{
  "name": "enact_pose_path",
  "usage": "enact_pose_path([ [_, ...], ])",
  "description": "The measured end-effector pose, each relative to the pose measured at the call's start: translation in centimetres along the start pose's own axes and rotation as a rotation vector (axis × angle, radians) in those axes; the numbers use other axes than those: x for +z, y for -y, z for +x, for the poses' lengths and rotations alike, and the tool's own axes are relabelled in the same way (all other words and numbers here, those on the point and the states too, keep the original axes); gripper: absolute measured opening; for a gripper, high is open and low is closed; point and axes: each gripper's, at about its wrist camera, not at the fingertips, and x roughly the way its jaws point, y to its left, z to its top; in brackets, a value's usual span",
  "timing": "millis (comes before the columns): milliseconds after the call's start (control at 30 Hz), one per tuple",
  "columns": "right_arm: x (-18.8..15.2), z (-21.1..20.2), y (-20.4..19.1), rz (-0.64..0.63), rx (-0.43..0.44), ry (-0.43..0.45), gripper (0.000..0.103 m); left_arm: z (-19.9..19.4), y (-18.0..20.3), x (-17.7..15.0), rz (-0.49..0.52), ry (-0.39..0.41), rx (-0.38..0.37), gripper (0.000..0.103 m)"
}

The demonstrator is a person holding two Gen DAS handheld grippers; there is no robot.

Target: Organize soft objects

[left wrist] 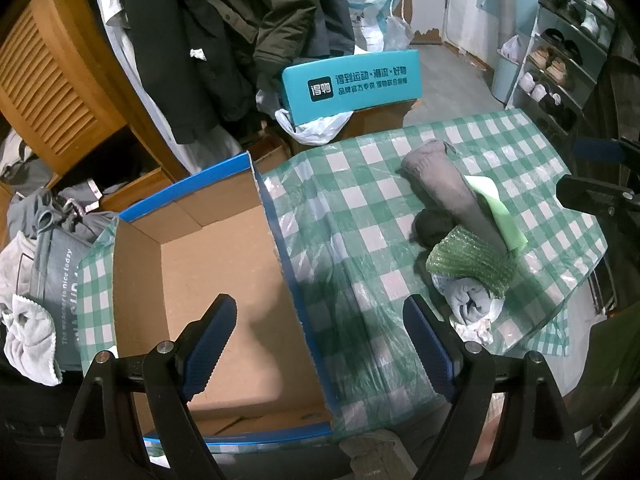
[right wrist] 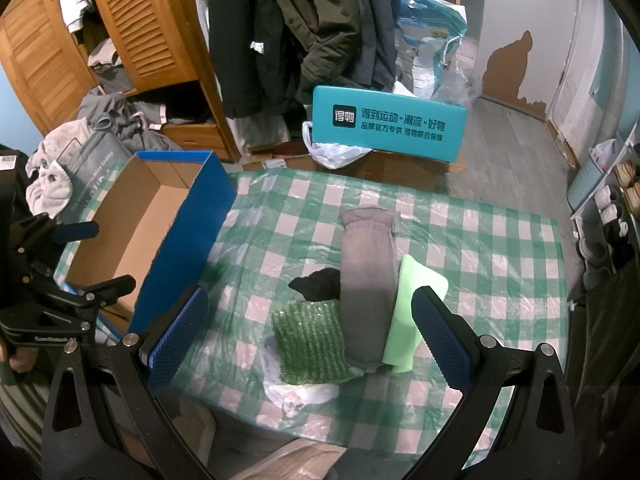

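— Where does it all stand?

— The blue cardboard box (left wrist: 208, 280) sits on the left of the checked tablecloth (right wrist: 480, 248), with nothing in it as far as I can see. The soft things lie heaped to its right: a grey sleeve-like roll (right wrist: 366, 280) on top, a light green cloth (right wrist: 412, 292) under one side, a green bubble-wrap pad (right wrist: 310, 344) under the other, a small black piece (right wrist: 318, 282) behind.

— And your fingers?

— My left gripper (left wrist: 316, 344) hovers over the box edge, jaws wide, holding nothing. My right gripper (right wrist: 308, 340) hangs above the heap, equally wide.

— What could go wrong?

— Biting the roll may drag the overlapped pieces along, or snag the thin plastic bag (right wrist: 304, 394) underneath.
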Motion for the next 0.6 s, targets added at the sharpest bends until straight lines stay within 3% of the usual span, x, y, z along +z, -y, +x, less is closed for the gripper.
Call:
enact_pose_path([
  [333, -0.3, 0.1, 0.4, 0.003, -0.003, -0.002, 0.101, 0.3, 0.6, -1.0, 0.012, -0.017, 0.009, 0.087],
  [600, -0.9, 0.3, 2.0, 0.032, -0.018, -0.012, 0.101, 1.9, 1.6, 0.7, 0.025, -0.078, -0.007, 0.086],
])
